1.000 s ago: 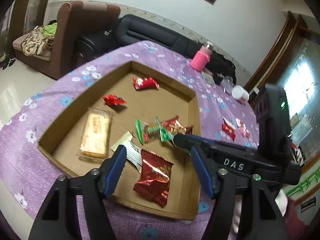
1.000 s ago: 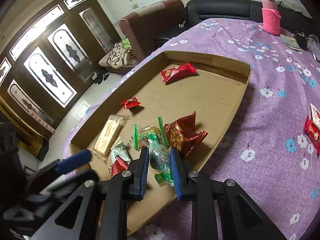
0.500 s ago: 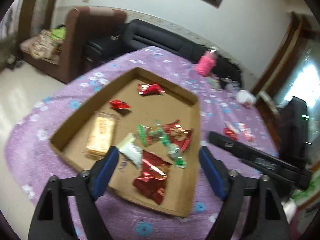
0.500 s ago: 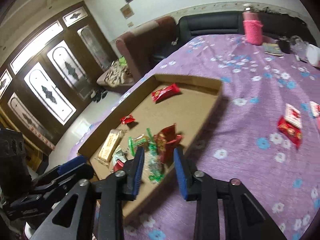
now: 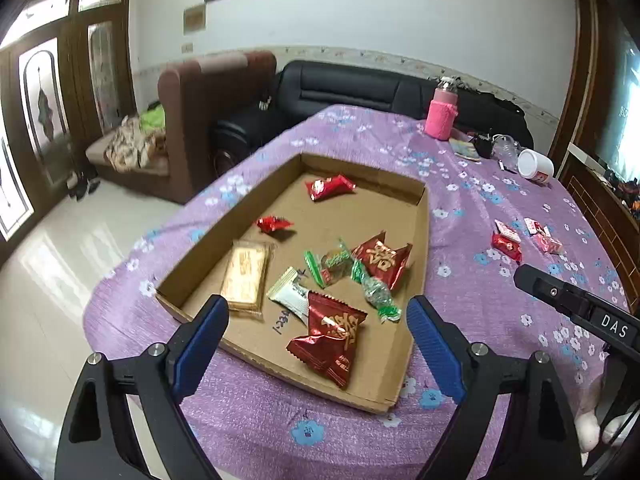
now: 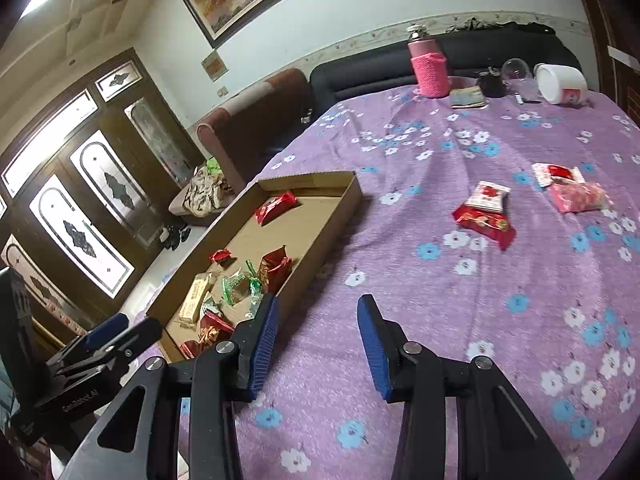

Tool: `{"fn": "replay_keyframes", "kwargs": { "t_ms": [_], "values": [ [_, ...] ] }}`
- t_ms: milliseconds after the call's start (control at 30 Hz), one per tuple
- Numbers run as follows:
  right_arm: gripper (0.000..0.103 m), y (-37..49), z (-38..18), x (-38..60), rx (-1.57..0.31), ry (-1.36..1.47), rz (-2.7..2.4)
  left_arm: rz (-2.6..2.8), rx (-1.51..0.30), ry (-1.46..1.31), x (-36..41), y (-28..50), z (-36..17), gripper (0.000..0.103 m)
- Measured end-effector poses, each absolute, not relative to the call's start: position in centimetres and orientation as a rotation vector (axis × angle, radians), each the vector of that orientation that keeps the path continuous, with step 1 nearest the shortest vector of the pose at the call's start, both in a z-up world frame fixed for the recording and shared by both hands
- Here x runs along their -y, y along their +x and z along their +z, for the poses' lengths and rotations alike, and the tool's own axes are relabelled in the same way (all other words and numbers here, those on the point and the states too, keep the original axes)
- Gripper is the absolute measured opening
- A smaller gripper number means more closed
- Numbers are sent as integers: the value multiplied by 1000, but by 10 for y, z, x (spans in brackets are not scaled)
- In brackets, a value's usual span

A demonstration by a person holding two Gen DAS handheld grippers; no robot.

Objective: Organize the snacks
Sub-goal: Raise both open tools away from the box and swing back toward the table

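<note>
Snacks [image 5: 336, 276] mostly lie inside the cardboard tray [image 5: 424, 240]; a few packets [image 6: 486, 216] remain well right of it. Left gripper [image 5: 316, 336] gapes empty; right gripper [image 6: 316, 340], just opening, holds nothing.

Both views: indoor daylight, moderately bright, even. Light enters through the glazed doors [image 6: 86, 216] and glares off the pale floor tiles [image 5: 60, 256]; a window [image 5: 628, 128] at the right edge of the left wrist view is blown out to white. Shadows under the snacks in the cardboard tray [image 5: 424, 240] are soft and short. Strong fisheye bending, dark vignette in all corners. Centre fairly sharp; edges slightly soft.
</note>
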State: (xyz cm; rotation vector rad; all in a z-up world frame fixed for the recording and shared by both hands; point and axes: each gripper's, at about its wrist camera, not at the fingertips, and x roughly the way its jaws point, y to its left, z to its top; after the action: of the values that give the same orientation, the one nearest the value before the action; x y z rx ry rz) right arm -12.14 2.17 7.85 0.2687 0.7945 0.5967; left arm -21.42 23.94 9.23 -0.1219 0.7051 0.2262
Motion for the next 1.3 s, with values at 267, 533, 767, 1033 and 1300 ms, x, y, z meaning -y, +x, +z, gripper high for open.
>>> {"fn": "replay_keyframes", "kwargs": {
  "t_ms": [267, 533, 767, 1033, 1300],
  "values": [
    [48, -141, 97, 3, -735, 280, 569, 217, -668, -50, -221, -228, 108, 90],
    [49, -156, 138, 26, -650, 260, 545, 199, -601, -16, -213, -239, 133, 90],
    [49, -168, 223, 83, -525, 298, 486, 104, -425, -59, -228, -264, 211, 90],
    [49, -180, 322, 133, -480, 305, 400, 70, -225, 50, -244, -298, 323, 91],
    [49, -179, 486, 160, -321, 167, 181, 366, -85, 311, -241, -270, 434, 97]
  ]
}}
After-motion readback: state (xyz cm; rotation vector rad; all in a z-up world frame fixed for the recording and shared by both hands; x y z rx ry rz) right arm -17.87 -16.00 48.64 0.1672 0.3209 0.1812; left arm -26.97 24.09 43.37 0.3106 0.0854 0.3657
